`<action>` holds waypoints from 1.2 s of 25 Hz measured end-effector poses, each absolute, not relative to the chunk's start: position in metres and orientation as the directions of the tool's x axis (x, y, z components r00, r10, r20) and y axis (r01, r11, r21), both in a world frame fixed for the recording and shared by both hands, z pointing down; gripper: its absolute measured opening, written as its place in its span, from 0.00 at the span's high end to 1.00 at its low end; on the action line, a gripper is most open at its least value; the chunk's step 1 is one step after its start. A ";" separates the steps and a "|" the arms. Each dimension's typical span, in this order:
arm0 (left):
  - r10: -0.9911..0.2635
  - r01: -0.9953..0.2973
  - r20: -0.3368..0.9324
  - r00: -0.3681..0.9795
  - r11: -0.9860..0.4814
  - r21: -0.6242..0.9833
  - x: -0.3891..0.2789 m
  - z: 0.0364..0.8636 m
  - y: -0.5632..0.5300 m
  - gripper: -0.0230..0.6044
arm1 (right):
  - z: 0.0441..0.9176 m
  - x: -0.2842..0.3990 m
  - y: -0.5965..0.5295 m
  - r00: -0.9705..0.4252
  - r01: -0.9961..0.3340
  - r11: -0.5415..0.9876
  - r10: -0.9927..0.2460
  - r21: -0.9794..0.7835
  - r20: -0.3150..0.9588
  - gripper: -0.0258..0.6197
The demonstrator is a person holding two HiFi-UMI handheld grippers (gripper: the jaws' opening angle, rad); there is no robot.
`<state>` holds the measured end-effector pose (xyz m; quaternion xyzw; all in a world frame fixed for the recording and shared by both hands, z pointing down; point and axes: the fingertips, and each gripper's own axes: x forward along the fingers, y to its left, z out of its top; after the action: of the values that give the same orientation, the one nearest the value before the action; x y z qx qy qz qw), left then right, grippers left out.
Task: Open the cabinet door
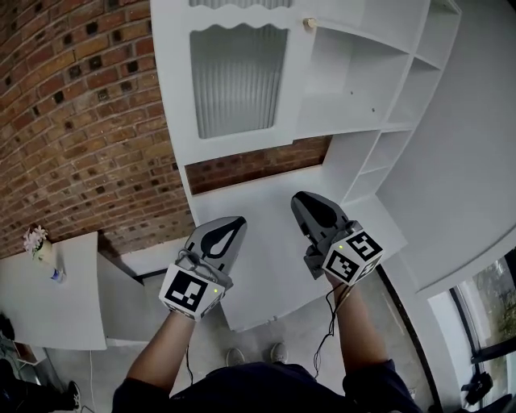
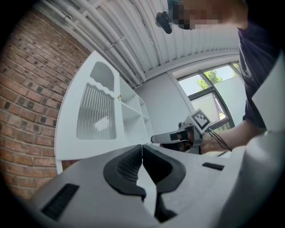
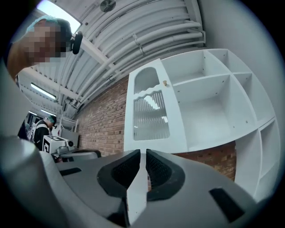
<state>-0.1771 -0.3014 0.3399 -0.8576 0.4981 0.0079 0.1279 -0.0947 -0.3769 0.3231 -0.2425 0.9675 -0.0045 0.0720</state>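
Note:
The white cabinet door (image 1: 238,77) has a ribbed glass panel and a small gold knob (image 1: 310,23) at its right edge. Open white shelves (image 1: 363,73) lie to its right. Both grippers hover over the white counter (image 1: 266,274), well short of the door. My left gripper (image 1: 239,220) is shut and holds nothing; its pads meet at the tip in the left gripper view (image 2: 142,147). My right gripper (image 1: 297,197) is also shut and holds nothing (image 3: 143,152). The door (image 3: 151,111) and knob (image 3: 164,83) stand ahead of it, up and away.
A brick wall (image 1: 72,121) runs to the left of the cabinet. A low white table (image 1: 56,306) with a small flower vase (image 1: 38,242) stands at lower left. More shelf bays (image 1: 379,161) continue to the right, with a window (image 1: 484,323) beyond.

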 end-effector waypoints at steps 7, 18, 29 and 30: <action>-0.880 -0.883 -0.143 0.452 -0.419 -0.211 -0.157 0.333 -0.345 0.95 | 0.298 -0.103 -0.458 -0.895 -0.421 0.907 -0.419 -0.017 -0.154 0.72; -0.914 -0.915 -0.161 0.371 -0.331 -0.232 -0.158 0.315 -0.381 0.95 | 0.203 -0.120 -0.534 -0.888 -0.411 0.908 -0.379 0.079 -0.262 0.64; -0.900 -0.902 -0.227 0.371 -0.292 -0.317 -0.157 0.257 -0.407 0.95 | 0.117 -0.129 -0.550 -0.865 -0.432 0.888 -0.359 0.158 -0.350 0.64; -0.900 -0.902 -0.227 0.372 -0.292 -0.318 -0.158 0.255 -0.410 0.95 | 0.113 -0.131 -0.550 -0.864 -0.436 0.885 -0.361 0.164 -0.350 0.64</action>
<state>-0.1578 -0.4099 0.2546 -0.8037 0.5606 0.0022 0.1996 -0.1307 -0.5504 0.1134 -0.2080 0.9581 0.1196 0.1565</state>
